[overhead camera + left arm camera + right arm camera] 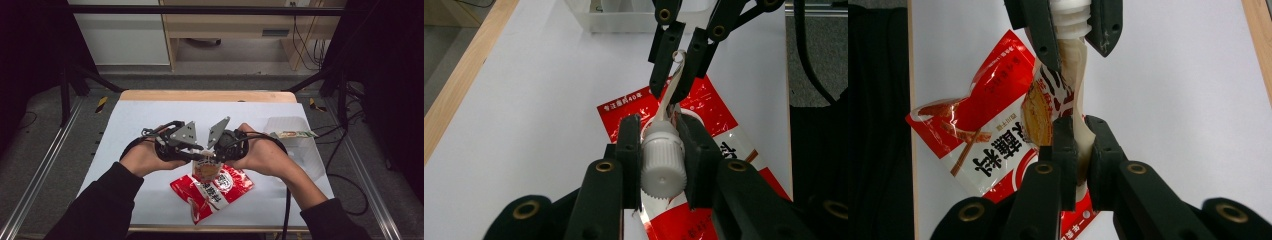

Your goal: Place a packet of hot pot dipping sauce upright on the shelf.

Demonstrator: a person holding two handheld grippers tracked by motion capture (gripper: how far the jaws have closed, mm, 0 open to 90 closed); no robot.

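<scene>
White table (150, 120), pouch (206, 169) between hand-held grippers

A white sheet (150, 125) covers most of the bench, whose bare wooden edge (207, 95) shows along the far side. On the right part of the sheet stands a clear plastic tub (292, 131), with a slim green and white packet (292, 134) lying across its rim. Beyond the bench, a wooden cabinet (240, 25) stands on the grey floor, and black cables (305, 45) hang beside it.
</scene>
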